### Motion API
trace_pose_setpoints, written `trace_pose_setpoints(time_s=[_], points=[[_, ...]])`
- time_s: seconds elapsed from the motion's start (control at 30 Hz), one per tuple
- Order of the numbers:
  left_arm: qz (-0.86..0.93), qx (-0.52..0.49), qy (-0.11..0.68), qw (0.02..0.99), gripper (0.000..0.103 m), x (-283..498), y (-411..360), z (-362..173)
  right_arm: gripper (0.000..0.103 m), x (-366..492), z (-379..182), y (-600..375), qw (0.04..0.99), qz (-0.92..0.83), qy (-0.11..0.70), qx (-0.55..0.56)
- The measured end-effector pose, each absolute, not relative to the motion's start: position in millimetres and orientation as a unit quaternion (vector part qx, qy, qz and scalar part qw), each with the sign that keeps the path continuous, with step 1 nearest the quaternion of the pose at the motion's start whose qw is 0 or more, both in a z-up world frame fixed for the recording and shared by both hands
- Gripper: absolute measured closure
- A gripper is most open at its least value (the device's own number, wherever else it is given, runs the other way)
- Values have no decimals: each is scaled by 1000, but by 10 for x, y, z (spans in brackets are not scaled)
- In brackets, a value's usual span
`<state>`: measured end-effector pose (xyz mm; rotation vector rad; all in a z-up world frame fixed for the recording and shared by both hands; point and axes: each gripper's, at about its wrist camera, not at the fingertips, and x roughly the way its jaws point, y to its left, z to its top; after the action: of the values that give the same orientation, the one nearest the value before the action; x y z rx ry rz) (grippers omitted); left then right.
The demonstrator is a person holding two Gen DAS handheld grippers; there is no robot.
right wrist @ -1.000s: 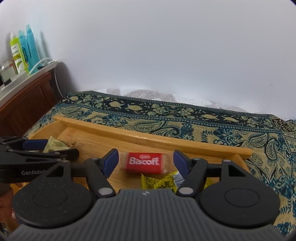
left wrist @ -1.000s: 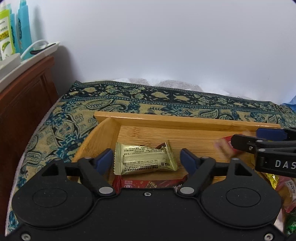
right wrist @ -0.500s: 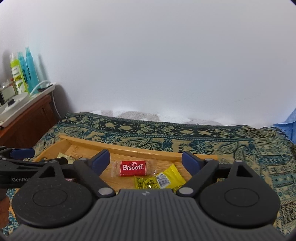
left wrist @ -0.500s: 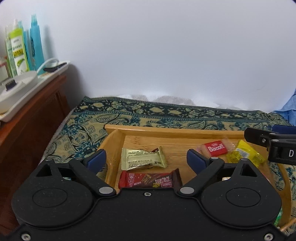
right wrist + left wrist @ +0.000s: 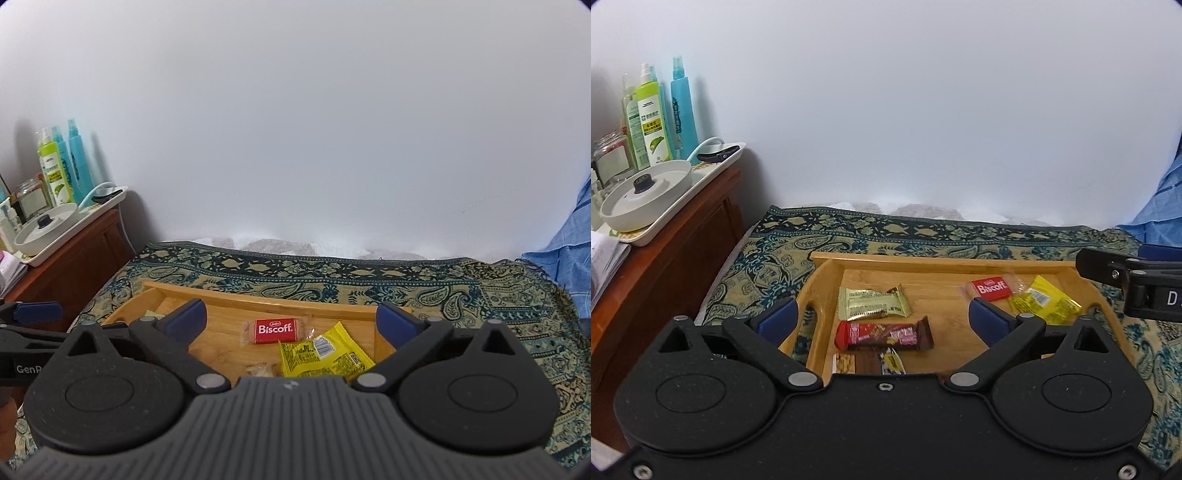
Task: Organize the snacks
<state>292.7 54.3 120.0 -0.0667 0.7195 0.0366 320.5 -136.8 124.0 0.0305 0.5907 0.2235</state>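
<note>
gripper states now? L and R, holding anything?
Left gripper: open, holding nothing, above the gold and red-brown snack bars in the wooden tray.
Right gripper: open, holding nothing, above the Biscoff packet.

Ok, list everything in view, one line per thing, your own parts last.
bamboo tray: 1, light wood, on the patterned cloth
gold snack packet: 1, tray left
red-brown chocolate bar: 1, in front of the gold packet
Biscoff biscuit: 1, red, tray right
yellow snack packet: 1, beside the Biscoff
patterned cloth: 1, teal and tan
wooden cabinet: 1, reddish, far left
spray bottles: several, green and blue, on the cabinet
left tongs: open, empty
right tongs: open, empty
</note>
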Motion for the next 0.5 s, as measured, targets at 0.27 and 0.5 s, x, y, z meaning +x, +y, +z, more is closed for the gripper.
trace_pose_setpoints(time_s=[0.27, 0.5], points=[[3, -52, 350, 935, 3, 2554, 527, 1364, 0, 2889, 1355, -1360, 955, 113, 274, 16], [3, -51, 339, 940, 1, 2190, 510, 1500, 0, 2578, 1391, -1353, 962, 91, 258, 9]])
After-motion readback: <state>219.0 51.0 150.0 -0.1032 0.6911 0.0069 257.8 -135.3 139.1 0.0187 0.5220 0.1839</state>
